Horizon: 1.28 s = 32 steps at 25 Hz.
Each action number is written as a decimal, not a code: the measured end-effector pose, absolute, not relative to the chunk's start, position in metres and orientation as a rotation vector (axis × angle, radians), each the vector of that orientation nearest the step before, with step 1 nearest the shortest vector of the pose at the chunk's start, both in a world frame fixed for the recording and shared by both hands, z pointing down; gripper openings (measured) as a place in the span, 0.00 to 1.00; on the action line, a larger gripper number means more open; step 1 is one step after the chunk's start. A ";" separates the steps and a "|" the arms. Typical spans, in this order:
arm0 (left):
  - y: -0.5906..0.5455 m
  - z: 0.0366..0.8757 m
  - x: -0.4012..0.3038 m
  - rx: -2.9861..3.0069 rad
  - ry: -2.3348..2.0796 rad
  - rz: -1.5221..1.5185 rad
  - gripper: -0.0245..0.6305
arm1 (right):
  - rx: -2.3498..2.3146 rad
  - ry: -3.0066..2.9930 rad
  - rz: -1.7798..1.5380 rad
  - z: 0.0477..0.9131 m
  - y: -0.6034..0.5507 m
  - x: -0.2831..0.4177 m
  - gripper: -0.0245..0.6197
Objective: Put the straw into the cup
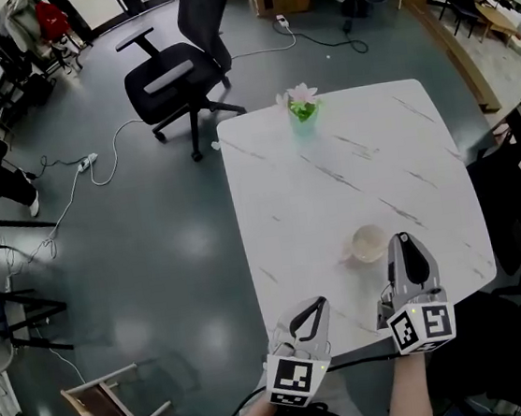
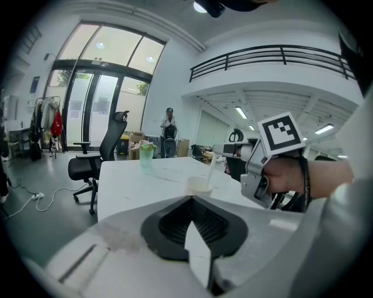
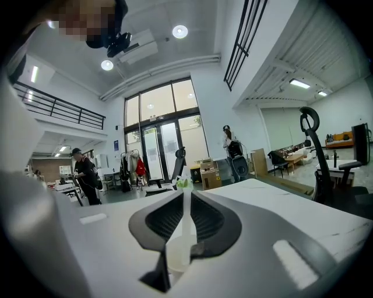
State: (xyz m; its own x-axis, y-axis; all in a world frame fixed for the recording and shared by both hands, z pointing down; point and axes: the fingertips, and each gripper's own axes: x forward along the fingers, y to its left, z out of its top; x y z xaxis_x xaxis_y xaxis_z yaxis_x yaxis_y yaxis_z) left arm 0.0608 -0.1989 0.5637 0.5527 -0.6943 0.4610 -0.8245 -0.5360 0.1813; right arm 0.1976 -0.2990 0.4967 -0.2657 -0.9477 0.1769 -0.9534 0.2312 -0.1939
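Observation:
A pale paper cup (image 1: 368, 243) stands near the front right of the white marble table (image 1: 332, 175). My right gripper (image 1: 400, 238) hovers just behind it, shut on a white straw (image 3: 184, 233) that runs upright between its pads. In the left gripper view the straw (image 2: 211, 169) slants down from the right gripper (image 2: 226, 150) and its lower end meets the mouth of the cup (image 2: 199, 185). My left gripper (image 1: 317, 303) is at the table's front edge, left of the cup and apart from it. Its jaws are together with nothing in them.
A green cup with a flower (image 1: 303, 105) stands at the table's far edge. A black office chair (image 1: 178, 71) is beyond the table's far left corner, and another dark chair (image 1: 513, 190) is by its right side. Cables lie on the floor (image 1: 86, 167).

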 end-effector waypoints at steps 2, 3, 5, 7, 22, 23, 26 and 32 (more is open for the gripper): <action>-0.200 0.567 0.062 2.409 -1.234 0.484 0.04 | 1.883 -2.439 0.425 0.506 -0.303 0.198 0.10; -0.200 0.568 0.062 2.408 -1.230 0.490 0.04 | 1.880 -2.435 0.431 0.510 -0.304 0.198 0.10; -0.200 0.571 0.063 2.406 -1.222 0.501 0.04 | 1.878 -2.423 0.445 0.520 -0.306 0.198 0.10; -0.201 0.573 0.065 2.404 -1.214 0.509 0.04 | 1.880 -2.408 0.454 0.528 -0.308 0.200 0.10; -0.201 0.587 0.066 2.372 -1.175 0.552 0.04 | 1.908 -2.336 0.526 0.569 -0.318 0.207 0.10; -0.202 0.587 0.065 2.367 -1.178 0.548 0.04 | 1.908 -2.332 0.527 0.570 -0.318 0.207 0.10; -0.202 0.590 0.063 2.385 -1.168 0.569 0.04 | 1.907 -2.323 0.529 0.575 -0.318 0.206 0.10; -0.203 0.591 0.062 2.386 -1.164 0.572 0.04 | 1.905 -2.304 0.533 0.581 -0.319 0.206 0.10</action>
State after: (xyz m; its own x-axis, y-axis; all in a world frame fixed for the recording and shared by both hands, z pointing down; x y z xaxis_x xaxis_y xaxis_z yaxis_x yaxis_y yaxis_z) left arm 0.0617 -0.2028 0.5911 0.5642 -0.6326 0.5306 -0.8065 -0.5597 0.1903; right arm 0.2056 -0.3186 0.5808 -0.2095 -0.9310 0.2988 -0.9677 0.1536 -0.1999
